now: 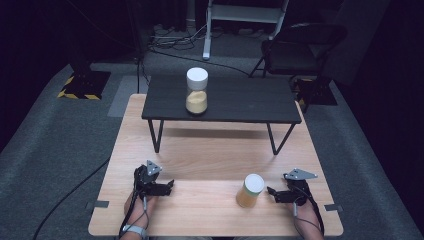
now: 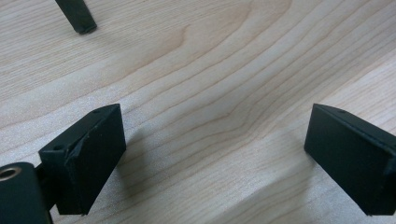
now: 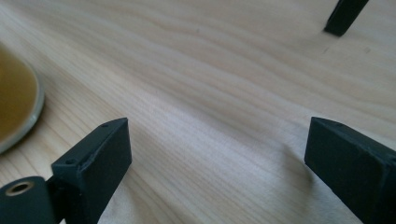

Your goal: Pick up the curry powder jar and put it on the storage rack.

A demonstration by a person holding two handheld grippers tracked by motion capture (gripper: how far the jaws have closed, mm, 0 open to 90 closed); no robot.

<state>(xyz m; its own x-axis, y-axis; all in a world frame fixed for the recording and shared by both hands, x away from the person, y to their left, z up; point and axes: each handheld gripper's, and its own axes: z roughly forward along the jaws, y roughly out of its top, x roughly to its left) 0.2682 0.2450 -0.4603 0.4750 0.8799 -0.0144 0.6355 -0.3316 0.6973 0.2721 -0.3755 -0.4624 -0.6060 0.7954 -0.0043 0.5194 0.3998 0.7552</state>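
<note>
The right hand-held gripper (image 1: 271,192) is lying low on the wooden bench (image 1: 200,165), its jaws standing apart with nothing between them, pointing toward the near jar (image 1: 249,191) that is standing just beside it, not touching. In the right gripper view the bare wood is showing between the two black jaws, and the jar's base (image 3: 16,109) is sitting off to the left of them, outside the gap. The left hand-held gripper (image 1: 170,186) is resting on the bench too, well apart from that jar, released and empty, with plain wood grain showing between its jaws in the left gripper view.

The near jar, white-lidded and holding something amber, is standing upright near the front edge of the bench. A second jar (image 1: 197,92) with a white lid and yellowish contents is standing upright on the small black raised shelf (image 1: 235,102) farther back.

As a judgement, the work is only beginning: nothing is being gripped or lifted, and the near jar is sitting untouched. What is left seems to be nearly all of it: bringing the right jaws around the jar, closing on it, and carrying it wherever it belongs, perhaps up beside its partner on the shelf.
</note>
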